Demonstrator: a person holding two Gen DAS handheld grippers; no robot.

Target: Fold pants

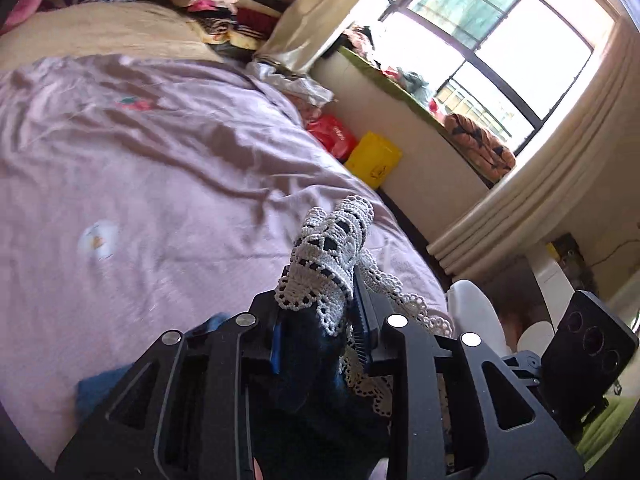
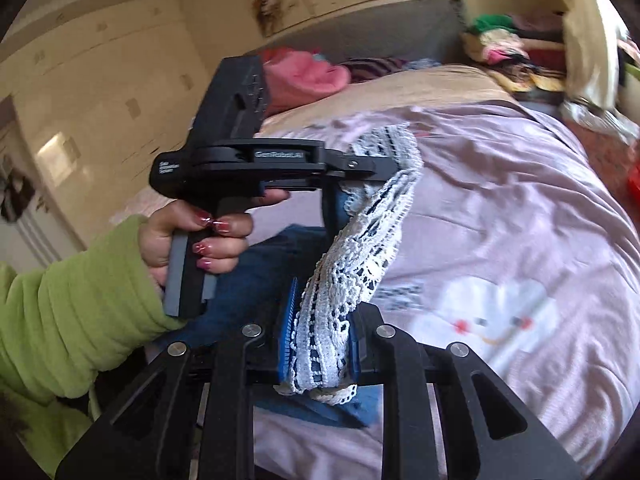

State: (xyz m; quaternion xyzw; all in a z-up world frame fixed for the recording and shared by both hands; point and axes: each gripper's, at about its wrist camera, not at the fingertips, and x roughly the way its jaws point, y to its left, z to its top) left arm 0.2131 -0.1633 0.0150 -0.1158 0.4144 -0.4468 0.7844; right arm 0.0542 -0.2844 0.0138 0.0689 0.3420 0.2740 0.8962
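Observation:
The pants are dark blue denim (image 1: 304,380) with a white lace hem (image 1: 332,240). My left gripper (image 1: 320,300) is shut on that lace edge, which bunches up above its fingers over the pink bedsheet (image 1: 140,160). In the right wrist view my right gripper (image 2: 320,320) is shut on the lace hem (image 2: 352,272) too. The band runs up from it to the left gripper (image 2: 376,168), which clamps the other end. A hand (image 2: 208,236) in a green sleeve (image 2: 72,300) holds that gripper. Denim (image 2: 264,264) hangs between the two, lifted off the bedsheet (image 2: 500,220).
A pile of clothes (image 1: 224,0) lies at the head of the bed, with a pink pillow (image 2: 304,72) beside it. A red bag (image 1: 332,136) and a yellow bag (image 1: 372,156) stand between bed and window wall. A cluttered sill (image 1: 400,88) runs under the window.

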